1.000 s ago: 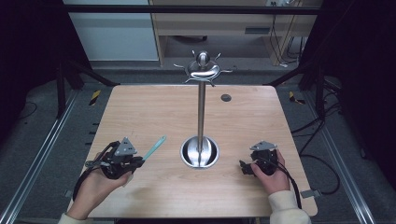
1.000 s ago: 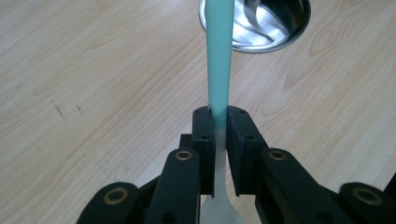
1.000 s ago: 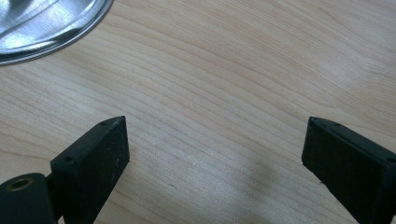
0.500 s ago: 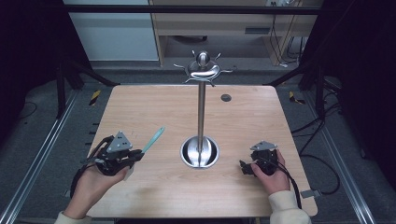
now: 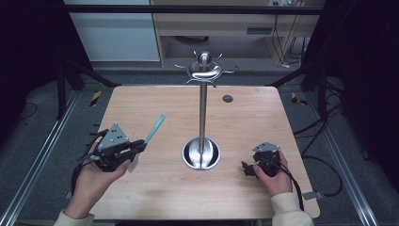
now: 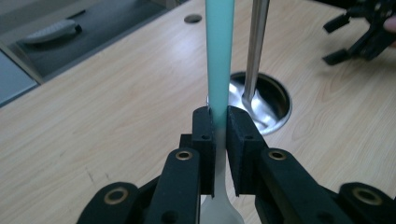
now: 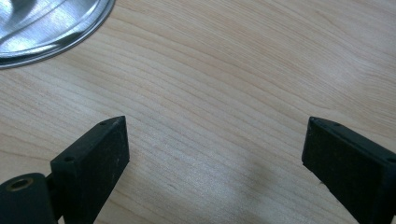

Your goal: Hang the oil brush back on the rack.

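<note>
My left gripper (image 5: 139,145) is held above the table's left front part, shut on a teal-handled utensil (image 5: 155,128). The handle points away toward the far right. In the left gripper view the jaws (image 6: 218,123) pinch the handle (image 6: 219,56) where teal fades to white, and a wider white end hangs below them. A metal stand (image 5: 203,113) with a round dish base (image 5: 201,154) and a hooked top (image 5: 203,70) rises at the table's middle. My right gripper (image 5: 245,168) rests low at the right front, open, with bare wood between its jaws (image 7: 215,144).
The wooden table (image 5: 155,197) has a small round hole (image 5: 227,98) near its far edge. The stand's base rim (image 7: 51,23) lies just left of the right gripper. Cables trail on the floor at the right, and a cabinet stands behind the table.
My left gripper has lifted slightly and drawn back to the left with the utensil, whose teal tip now sits higher. The right gripper has not moved.
</note>
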